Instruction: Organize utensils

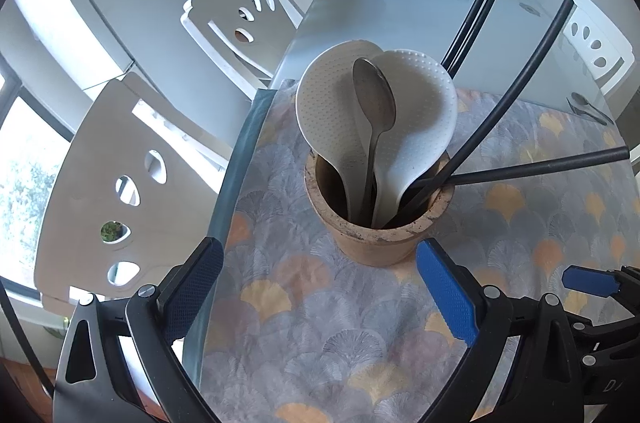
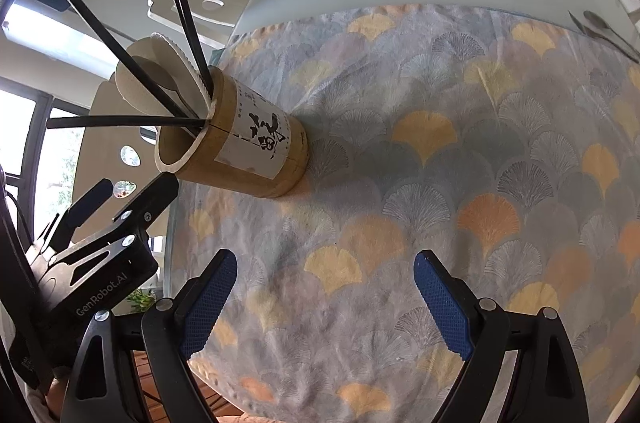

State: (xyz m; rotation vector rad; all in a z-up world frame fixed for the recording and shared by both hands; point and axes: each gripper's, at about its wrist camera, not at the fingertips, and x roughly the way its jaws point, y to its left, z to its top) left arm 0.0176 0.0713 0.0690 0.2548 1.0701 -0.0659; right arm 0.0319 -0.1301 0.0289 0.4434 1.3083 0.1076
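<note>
A bamboo utensil holder (image 1: 378, 219) is standing upright on a patterned cloth (image 1: 320, 335) that is covering the near part of the table (image 1: 400, 11), close to the table's left edge. Two white rice paddles (image 1: 340, 103) are leaning inside it with a metal spoon (image 1: 374, 103) resting between them, bowl up. Four black chopsticks (image 1: 516, 79) are fanning out of the holder toward the right and the far side.

The left gripper (image 1: 320, 287) is hovering just in front of the holder, its blue-padded fingers (image 1: 446, 295) spread wide and released, with nothing between them. The right gripper (image 2: 326, 299) is hanging over bare cloth to the right of the holder, its fingers (image 2: 440, 307) also spread wide and grasping nothing. In the right wrist view the holder (image 2: 240, 143) is showing a white label with black brush lettering (image 2: 268, 139), and the left gripper's black frame is sitting beside it at the lower left.

At the far right edge of the table, a second metal spoon (image 1: 588, 107) is lying well apart from the holder. Two white chairs (image 1: 240, 19) are standing along the table's left side.
</note>
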